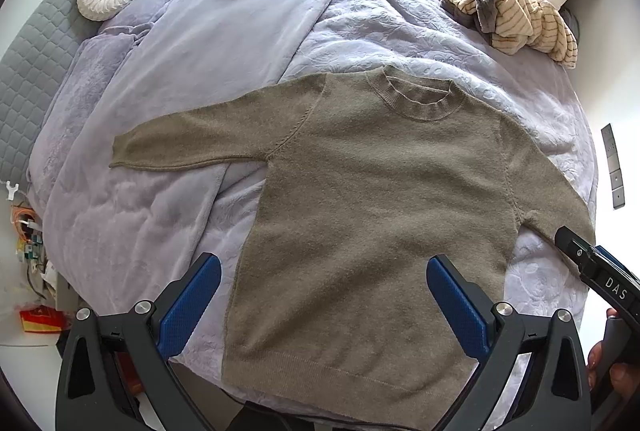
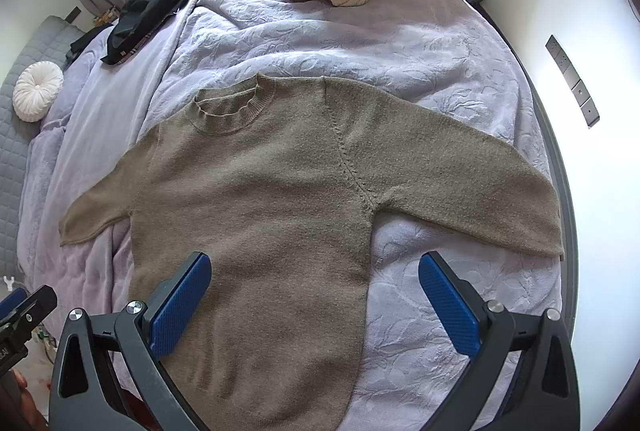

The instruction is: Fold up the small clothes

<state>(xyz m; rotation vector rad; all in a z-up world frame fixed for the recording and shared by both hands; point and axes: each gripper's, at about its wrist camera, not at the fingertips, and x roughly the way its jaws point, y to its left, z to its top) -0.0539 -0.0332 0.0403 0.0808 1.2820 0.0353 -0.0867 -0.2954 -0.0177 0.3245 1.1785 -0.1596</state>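
Lying flat at the near edge of the bed (image 1: pixel 360 31), sleeves spread, the brown sweater (image 1: pixel 360 211) is untouched. Both the left gripper (image 1: pixel 324 307) and right gripper (image 2: pixel 316 307) are held released above it. The plush quilt (image 2: pixel 420 311) could be pinched along with the knit, dragging the fold crooked.

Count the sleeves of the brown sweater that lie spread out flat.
2. On the sweater, the left sleeve stretches sideways over the lilac bedspread; the right sleeve stretches toward the bed's right edge. Neither is folded in.
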